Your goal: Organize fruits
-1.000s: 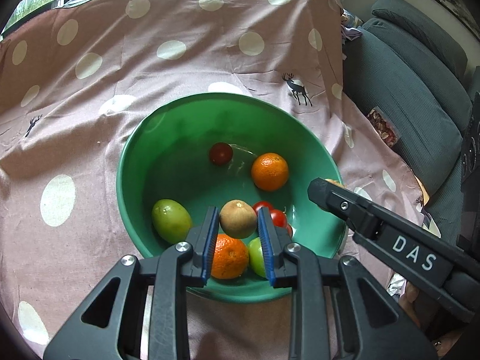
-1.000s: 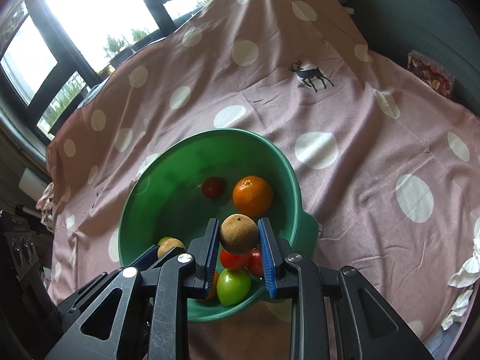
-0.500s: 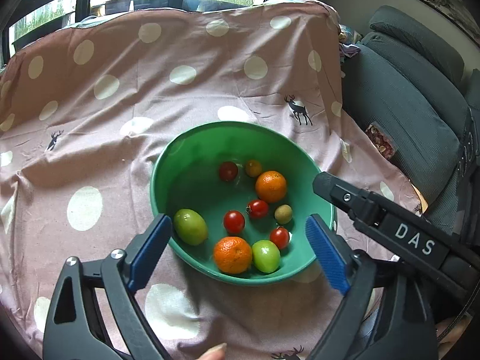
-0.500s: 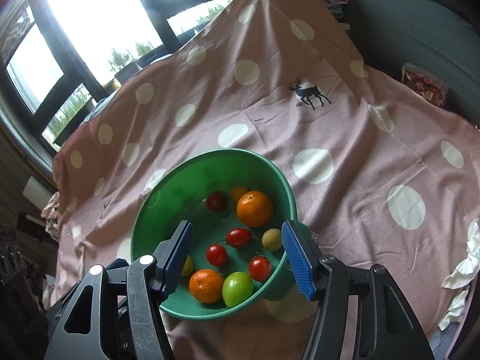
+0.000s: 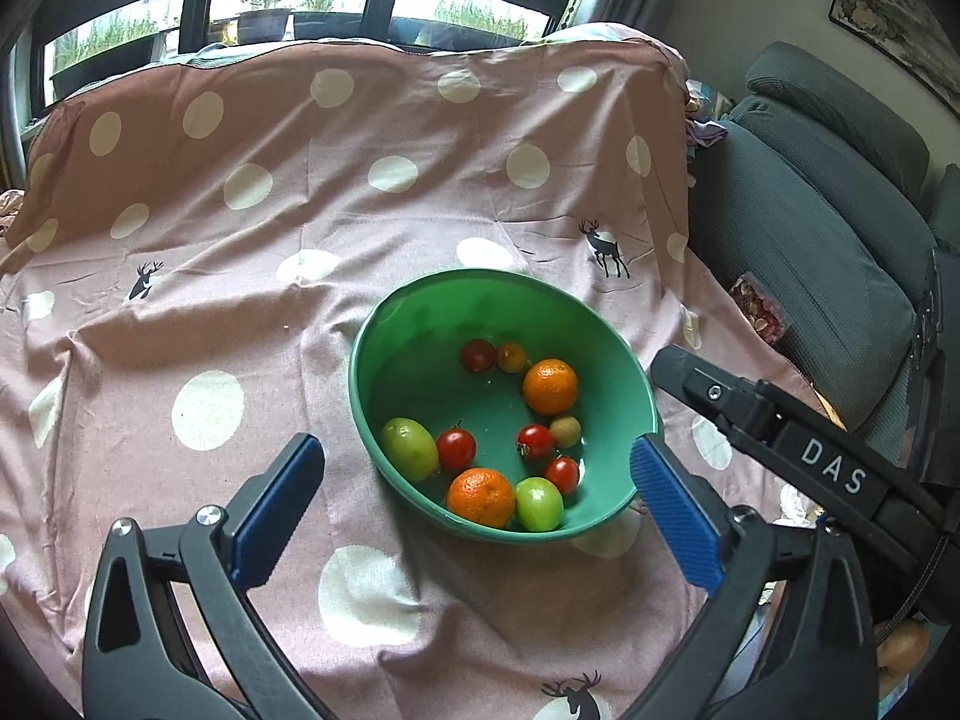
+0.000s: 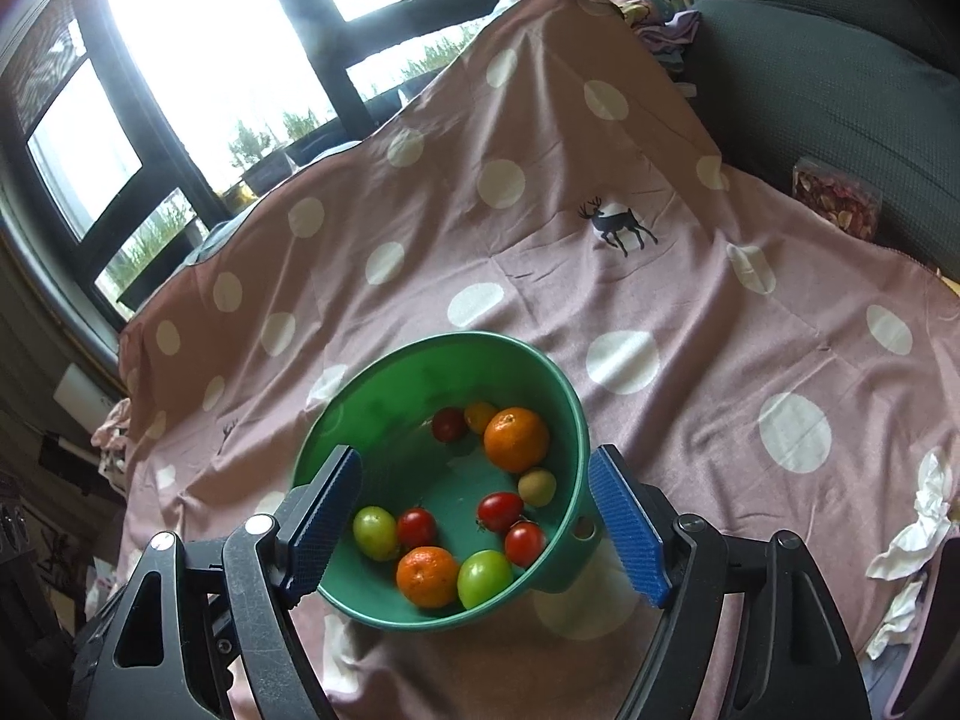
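Both grippers' jaws just opened wide, empty, brown fruit [image 5: 565, 431] dropped into green bowl [image 5: 420, 306] among oranges, tomatoes.

A glossy plastic bowl [image 5: 420, 324] sits on matt, creased polka-dot cloth [image 5: 360, 210] beside ribbed grey upholstery [image 5: 828, 252].

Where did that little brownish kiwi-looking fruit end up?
The small brown fruit lies inside the green bowl, toward its right side, just below the larger orange and beside a red tomato.

"DAS" on right claw [image 5: 702, 378] body
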